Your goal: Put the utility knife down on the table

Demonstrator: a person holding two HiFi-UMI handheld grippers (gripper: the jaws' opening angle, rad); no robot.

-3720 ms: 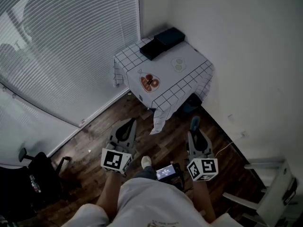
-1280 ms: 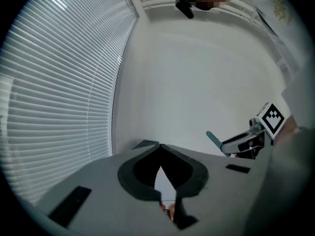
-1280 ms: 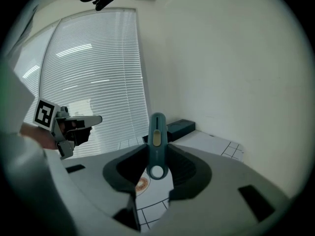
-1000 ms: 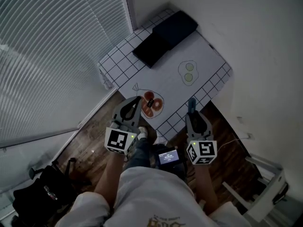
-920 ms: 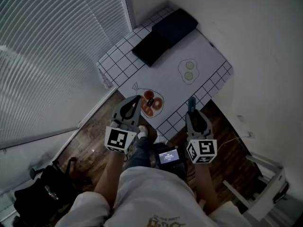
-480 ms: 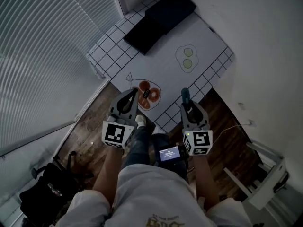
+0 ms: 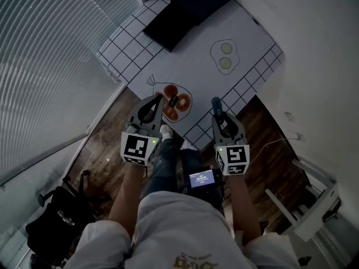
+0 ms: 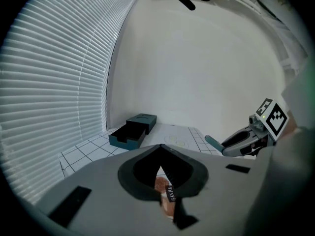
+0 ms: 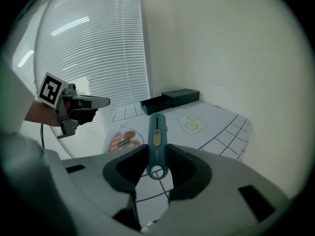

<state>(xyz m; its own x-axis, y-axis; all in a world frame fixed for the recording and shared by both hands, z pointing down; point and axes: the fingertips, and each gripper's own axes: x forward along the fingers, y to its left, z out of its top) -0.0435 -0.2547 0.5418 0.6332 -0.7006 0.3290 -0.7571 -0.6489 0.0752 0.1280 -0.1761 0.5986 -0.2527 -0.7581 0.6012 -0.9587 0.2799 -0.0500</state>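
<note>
Teal utility knife [image 9: 156, 134] stays clamped in the right gripper [image 9: 157, 157], now carried from well short of the table [image 7: 253, 37] to its near edge, left gripper [image 8: 160, 150] jaws together and empty; approach judged complete, lowering and release remain.

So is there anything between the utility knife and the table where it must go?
Nothing visible. The right gripper holds the utility knife by the near edge of the table; its top ahead shows only printed pictures, and the dark box sits at the far corner.
</note>
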